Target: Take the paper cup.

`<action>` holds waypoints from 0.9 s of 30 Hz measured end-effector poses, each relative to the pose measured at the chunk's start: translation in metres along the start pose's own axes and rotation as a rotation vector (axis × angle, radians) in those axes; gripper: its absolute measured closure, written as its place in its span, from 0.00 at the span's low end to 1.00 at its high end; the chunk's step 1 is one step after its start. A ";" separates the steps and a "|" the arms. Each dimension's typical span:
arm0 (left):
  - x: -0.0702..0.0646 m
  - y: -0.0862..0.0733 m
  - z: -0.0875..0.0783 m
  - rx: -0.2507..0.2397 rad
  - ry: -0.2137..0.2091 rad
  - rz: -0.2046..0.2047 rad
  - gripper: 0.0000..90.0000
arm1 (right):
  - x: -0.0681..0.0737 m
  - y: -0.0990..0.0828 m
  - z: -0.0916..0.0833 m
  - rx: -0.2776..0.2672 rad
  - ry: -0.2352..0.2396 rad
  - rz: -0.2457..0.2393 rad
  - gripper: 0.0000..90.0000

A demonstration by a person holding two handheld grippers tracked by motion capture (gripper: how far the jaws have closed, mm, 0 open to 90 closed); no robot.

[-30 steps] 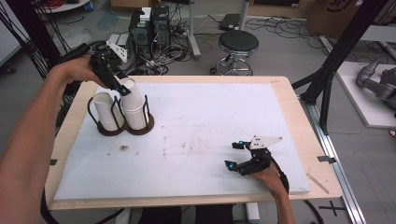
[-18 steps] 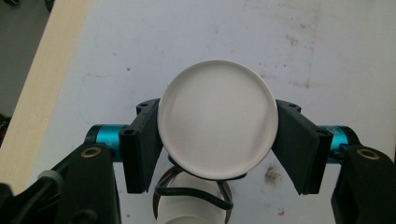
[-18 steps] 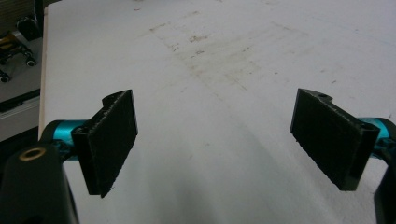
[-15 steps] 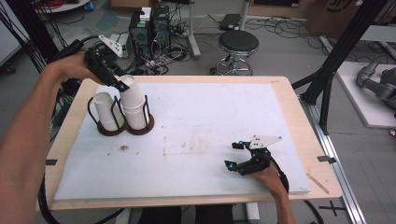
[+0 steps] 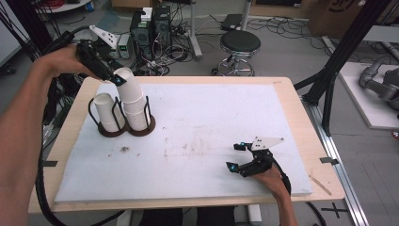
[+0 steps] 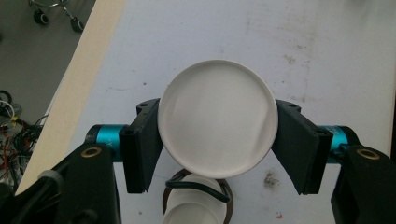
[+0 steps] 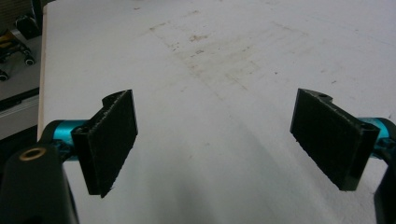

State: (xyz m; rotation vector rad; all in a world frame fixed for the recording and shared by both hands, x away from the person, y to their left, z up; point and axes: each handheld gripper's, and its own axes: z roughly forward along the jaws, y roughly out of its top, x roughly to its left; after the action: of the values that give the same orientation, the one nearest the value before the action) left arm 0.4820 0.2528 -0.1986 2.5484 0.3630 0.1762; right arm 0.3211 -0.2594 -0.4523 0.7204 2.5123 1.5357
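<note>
High view: the left gripper (image 5: 114, 78) is seen above the far left corner of the worktop (image 5: 197, 127), clamped on the top cup (image 5: 128, 84) of a stack of white cups. The stack (image 5: 134, 110) stands in the right ring of a dark two-ring wire holder (image 5: 123, 126); a single cup (image 5: 106, 112) stands upside down in the left ring. The held cup is tilted and raised, yet its rim overlaps the cup beneath. The right gripper (image 5: 236, 156) rests near the near right corner, well apart from the holder.

Left gripper view: the round white base of the cup (image 6: 216, 116) is seen pinched between the two black pads (image 6: 142, 149), one on each side wall. The holder and another cup (image 6: 194, 212) show below it.

Right gripper view: the pads (image 7: 112, 140) are spread wide with nothing between them, above the stained white worktop (image 7: 224, 70).

Handling, as judged: the cup is taken for thin paper or plastic, so light, easily dented, smooth-walled and tapered. A hard squeeze would likely buckle the wall, and a weak one would let it slip. Hold is best taken near the closed base, where the wall is stiffest, as it is now. Nested cups may cling, so the cup beneath could be dragged up with it.
</note>
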 end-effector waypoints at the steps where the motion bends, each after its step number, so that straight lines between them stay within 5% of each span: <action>1: 0.000 0.000 -0.002 -0.005 0.000 -0.004 0.40 | 0.000 0.000 0.000 0.000 -0.001 0.000 0.17; 27: -0.026 0.013 -0.053 -0.144 0.063 0.004 0.40 | 0.000 0.000 0.000 0.000 0.002 0.004 0.17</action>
State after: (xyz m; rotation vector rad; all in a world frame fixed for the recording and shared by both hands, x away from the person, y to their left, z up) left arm 0.4495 0.2618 -0.1487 2.4064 0.3561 0.2753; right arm 0.3211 -0.2595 -0.4523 0.7242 2.5138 1.5379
